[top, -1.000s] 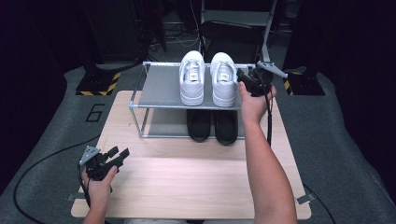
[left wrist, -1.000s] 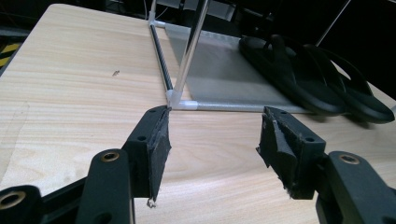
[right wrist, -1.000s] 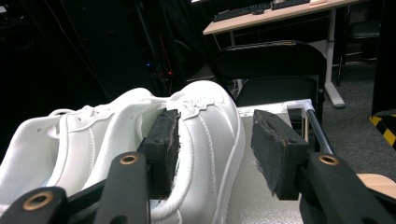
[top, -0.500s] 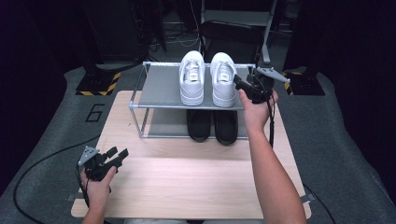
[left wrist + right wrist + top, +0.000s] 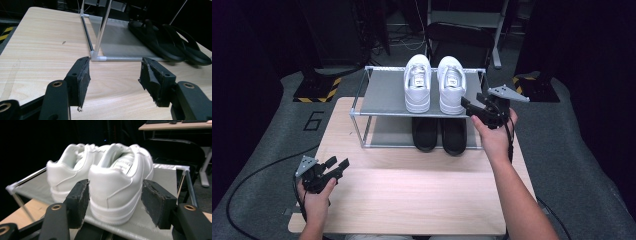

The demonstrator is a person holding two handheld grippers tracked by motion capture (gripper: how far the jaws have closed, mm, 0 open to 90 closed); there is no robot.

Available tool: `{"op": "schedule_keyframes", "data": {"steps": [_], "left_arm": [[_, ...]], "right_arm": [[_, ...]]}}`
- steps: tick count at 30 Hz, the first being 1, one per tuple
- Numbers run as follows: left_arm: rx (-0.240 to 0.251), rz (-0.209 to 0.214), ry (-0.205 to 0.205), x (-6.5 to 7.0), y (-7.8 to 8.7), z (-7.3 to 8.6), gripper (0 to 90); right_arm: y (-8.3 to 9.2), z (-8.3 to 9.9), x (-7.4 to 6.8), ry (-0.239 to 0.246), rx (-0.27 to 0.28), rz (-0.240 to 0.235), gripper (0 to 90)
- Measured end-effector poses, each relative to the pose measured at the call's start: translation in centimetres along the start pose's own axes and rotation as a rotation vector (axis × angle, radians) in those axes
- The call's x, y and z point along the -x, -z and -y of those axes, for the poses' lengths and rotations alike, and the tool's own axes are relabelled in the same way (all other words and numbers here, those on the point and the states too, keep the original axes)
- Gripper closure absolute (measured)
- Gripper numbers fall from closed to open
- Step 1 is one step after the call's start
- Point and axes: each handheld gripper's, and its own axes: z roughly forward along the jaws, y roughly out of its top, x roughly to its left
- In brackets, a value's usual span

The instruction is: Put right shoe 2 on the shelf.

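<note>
Wooden table [image 5: 412,200] with a grey two-shelf rack [image 5: 382,92] at 12 o'clock.
Two white sneakers [image 5: 451,90] sit heels-out on the top shelf, two black slippers [image 5: 439,135] below; right gripper [image 5: 468,107] jaws just opened, heel between, not pinched; left gripper [image 5: 337,166] spread, empty, at 8 o'clock.

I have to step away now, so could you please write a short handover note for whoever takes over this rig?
Right gripper: open, fingers just widened; the right white sneaker is released, its heel sits between the fingers in the right gripper view without contact.
Left gripper: open, empty, low over the table near its front left corner.
Things: both white sneakers side by side on the rack's top shelf; black sandals on the lower shelf.
Done: sneakers appear placed.
Left: probably back the right gripper away and check that the pair sits straight.
</note>
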Motion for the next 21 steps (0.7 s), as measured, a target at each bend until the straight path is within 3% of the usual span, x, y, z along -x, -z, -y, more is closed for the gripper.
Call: {"op": "schedule_keyframes", "data": {"steps": [10, 14, 21], "left_arm": [[-0.022, 0.037, -0.036, 0.7, 0.4, -1.1, 39.8], [-0.056, 0.043, -0.082, 0.7, 0.6, -1.5, 39.4], [-0.091, 0.066, -0.113, 0.7, 0.7, -1.8, 39.1]], "right_arm": [[4.3, 3.1, -0.4, 0.058, -0.062, -0.074, 37.1], [5.9, 4.9, -0.5, 0.049, -0.074, -0.096, 37.0], [7.4, 9.0, -0.8, 0.052, -0.089, -0.077, 37.0]]}}
